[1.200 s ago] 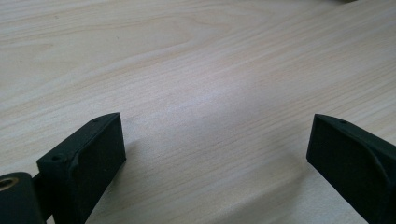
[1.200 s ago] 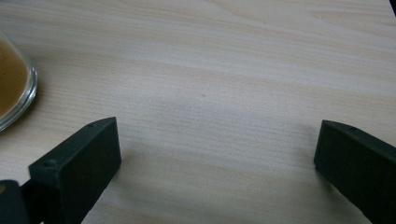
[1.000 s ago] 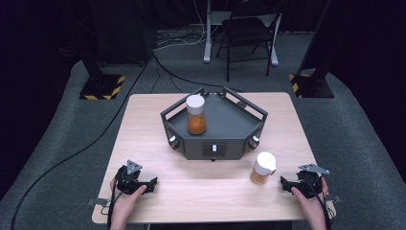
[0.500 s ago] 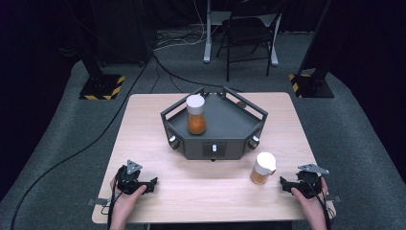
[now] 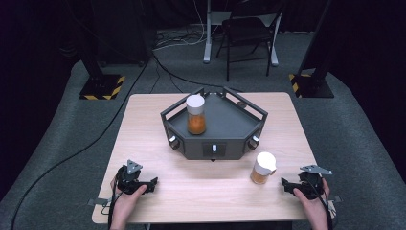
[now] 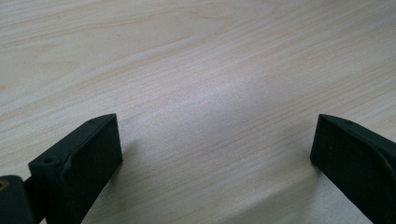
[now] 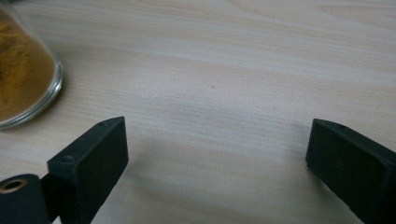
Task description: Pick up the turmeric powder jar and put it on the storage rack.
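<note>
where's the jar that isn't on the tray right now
In the high view the jar stands upright on the table, right of centre, between the dark tray and the right gripper, apart from both.

We read this as a lab or recording studio, not a home. A lone light-wood table (image 5: 158,120) stands on grey carpet (image 5: 364,143), ringed by black drapes (image 5: 28,57). Stand bases with yellow-black hazard tape (image 5: 101,87) sit at both far corners, and loose cables (image 5: 95,139) trail across the floor. A folding chair (image 5: 249,33) is behind. A dark angular test fixture (image 5: 225,120) with knobs sits mid-table.
</note>
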Demonstrator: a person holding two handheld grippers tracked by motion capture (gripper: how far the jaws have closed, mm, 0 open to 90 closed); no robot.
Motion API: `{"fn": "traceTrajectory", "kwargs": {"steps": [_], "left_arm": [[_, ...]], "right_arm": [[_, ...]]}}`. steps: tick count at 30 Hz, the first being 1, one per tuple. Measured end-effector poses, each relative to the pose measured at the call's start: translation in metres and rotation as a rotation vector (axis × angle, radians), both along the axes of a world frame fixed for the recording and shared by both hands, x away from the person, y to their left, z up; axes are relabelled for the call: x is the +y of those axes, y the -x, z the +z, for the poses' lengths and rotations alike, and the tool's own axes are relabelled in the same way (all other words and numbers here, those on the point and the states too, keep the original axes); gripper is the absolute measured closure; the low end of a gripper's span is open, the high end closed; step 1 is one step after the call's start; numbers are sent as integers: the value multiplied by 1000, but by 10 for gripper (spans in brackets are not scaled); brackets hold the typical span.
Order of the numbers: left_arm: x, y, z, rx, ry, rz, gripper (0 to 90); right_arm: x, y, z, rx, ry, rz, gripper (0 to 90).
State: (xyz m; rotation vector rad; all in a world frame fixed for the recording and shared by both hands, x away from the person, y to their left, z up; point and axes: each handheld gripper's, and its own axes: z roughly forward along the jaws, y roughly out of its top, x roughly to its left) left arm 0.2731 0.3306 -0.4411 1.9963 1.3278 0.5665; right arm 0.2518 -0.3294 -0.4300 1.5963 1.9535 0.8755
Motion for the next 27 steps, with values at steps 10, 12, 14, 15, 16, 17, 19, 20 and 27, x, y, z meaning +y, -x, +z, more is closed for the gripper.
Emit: {"fn": "traceTrajectory", "kwargs": {"steps": [10, 12, 14, 15, 16, 17, 19, 20, 27], "left_arm": [[-2, 0, 0, 0, -3, 7, 9], [-2, 0, 0, 1, -3, 7, 9], [-2, 0, 0, 0, -3, 7, 9], [-2, 0, 0, 0, -3, 7, 9], [-2, 0, 0, 0, -3, 7, 9], [-2, 0, 0, 0, -3, 7, 9], [-2, 0, 0, 1, -3, 8, 9], [-2, 0, 0, 1, -3, 7, 9], [-2, 0, 0, 1, -4, 8, 7]], "right_arm": [[-1, 23, 23, -29, -37, 41, 70], [-2, 27, 29, -32, -57, 59, 73], [-1, 32, 33, -45, -65, 77, 75], [0, 36, 37, -56, -71, 92, 75], [0, 36, 37, -56, -71, 92, 75], [0, 37, 39, -63, -73, 104, 75], [2, 40, 44, -72, -87, 125, 75], [2, 40, 46, -77, -95, 136, 75], [15, 44, 60, -131, -106, 204, 73]]}}
